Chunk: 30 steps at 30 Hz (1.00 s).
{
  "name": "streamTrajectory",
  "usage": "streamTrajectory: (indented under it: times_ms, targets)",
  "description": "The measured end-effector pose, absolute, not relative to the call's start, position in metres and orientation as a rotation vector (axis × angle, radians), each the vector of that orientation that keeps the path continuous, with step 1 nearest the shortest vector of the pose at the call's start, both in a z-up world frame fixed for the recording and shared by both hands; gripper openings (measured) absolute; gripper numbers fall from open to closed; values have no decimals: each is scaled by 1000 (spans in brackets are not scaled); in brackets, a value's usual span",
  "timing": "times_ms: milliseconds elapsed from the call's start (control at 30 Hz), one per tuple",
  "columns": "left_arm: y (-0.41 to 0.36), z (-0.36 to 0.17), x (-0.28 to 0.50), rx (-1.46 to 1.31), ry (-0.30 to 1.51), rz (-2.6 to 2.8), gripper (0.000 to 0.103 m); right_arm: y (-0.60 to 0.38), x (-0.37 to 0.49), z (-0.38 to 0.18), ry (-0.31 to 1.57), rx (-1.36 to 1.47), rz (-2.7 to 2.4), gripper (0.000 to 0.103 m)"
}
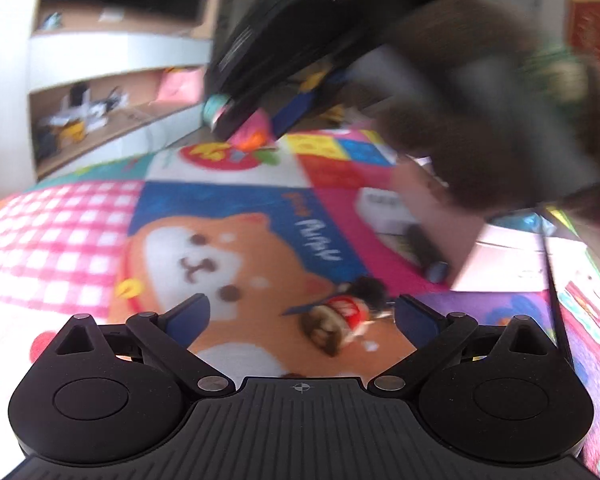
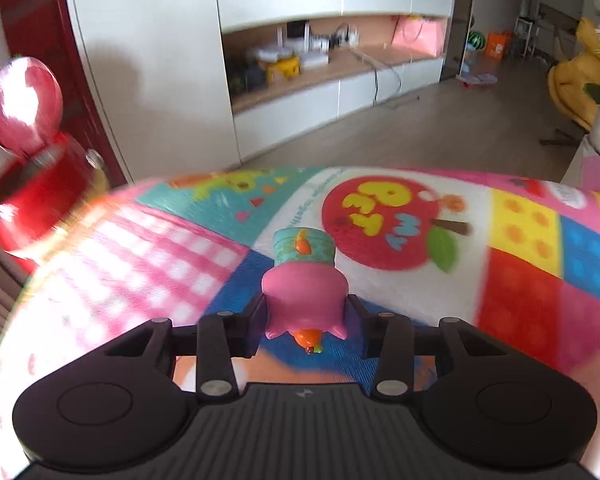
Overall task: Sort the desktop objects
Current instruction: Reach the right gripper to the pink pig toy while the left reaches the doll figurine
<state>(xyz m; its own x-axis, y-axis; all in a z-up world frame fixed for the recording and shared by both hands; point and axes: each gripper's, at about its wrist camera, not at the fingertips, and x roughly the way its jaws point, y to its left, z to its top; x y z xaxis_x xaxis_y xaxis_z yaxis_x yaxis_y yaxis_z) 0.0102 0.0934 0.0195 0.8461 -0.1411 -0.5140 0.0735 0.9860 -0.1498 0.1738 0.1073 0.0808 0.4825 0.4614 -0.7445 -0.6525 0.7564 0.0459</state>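
Observation:
In the right wrist view my right gripper (image 2: 305, 312) is shut on a pink and teal toy figure (image 2: 304, 284) with an orange beak, held above the colourful play mat (image 2: 520, 264). In the left wrist view, the same toy (image 1: 252, 134) shows blurred at the far side of the mat, gripped by the right gripper (image 1: 256, 120). My left gripper (image 1: 300, 306) hangs open over the mat's bear picture. A small red and brown trinket (image 1: 340, 320) with a dark fuzzy tuft lies on the mat between its fingers, nearer the right one, untouched.
A red container (image 2: 32, 188) with its lid flipped up stands at the mat's left edge. A white box (image 1: 384, 208), a dark cylinder (image 1: 426, 252) and a pale box (image 1: 496, 260) lie at the right. A fuzzy brown sleeve (image 1: 480, 120) looms above them. Shelves (image 2: 332, 60) stand behind.

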Motion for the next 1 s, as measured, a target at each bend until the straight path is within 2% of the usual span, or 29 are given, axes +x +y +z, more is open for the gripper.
streamTrajectory:
  times_ms: [133, 267, 400, 600, 700, 733, 767, 800, 833, 1000]
  targets:
    - [74, 23, 0, -19, 485, -154, 101, 20, 115, 129, 746, -162, 696, 41]
    - [63, 26, -4, 21, 469, -156, 101, -77, 57, 141, 730, -76, 625, 41]
    - [50, 35, -7, 57, 471, -136, 101, -148, 13, 113, 788, -20, 542, 41]
    - [43, 26, 0, 69, 571, -106, 101, -193, -24, 51, 804, 13, 445, 44]
    - [46, 22, 1, 51, 601, -81, 101, -203, -36, 34, 731, 57, 390, 63]
    - [47, 22, 2, 43, 601, -78, 100, -206, -41, 29, 697, 75, 372, 73]
    - [46, 22, 1, 45, 598, -78, 96, -208, -44, 26, 663, 89, 354, 78]
    - [45, 22, 2, 59, 598, -77, 86, -209, -48, 23, 636, 102, 341, 79]
    - [42, 22, 4, 79, 601, -77, 81, -211, -51, 21, 620, 119, 336, 80]
    - [35, 18, 12, 201, 611, -77, 78, -219, -54, 12, 611, 192, 366, 82]
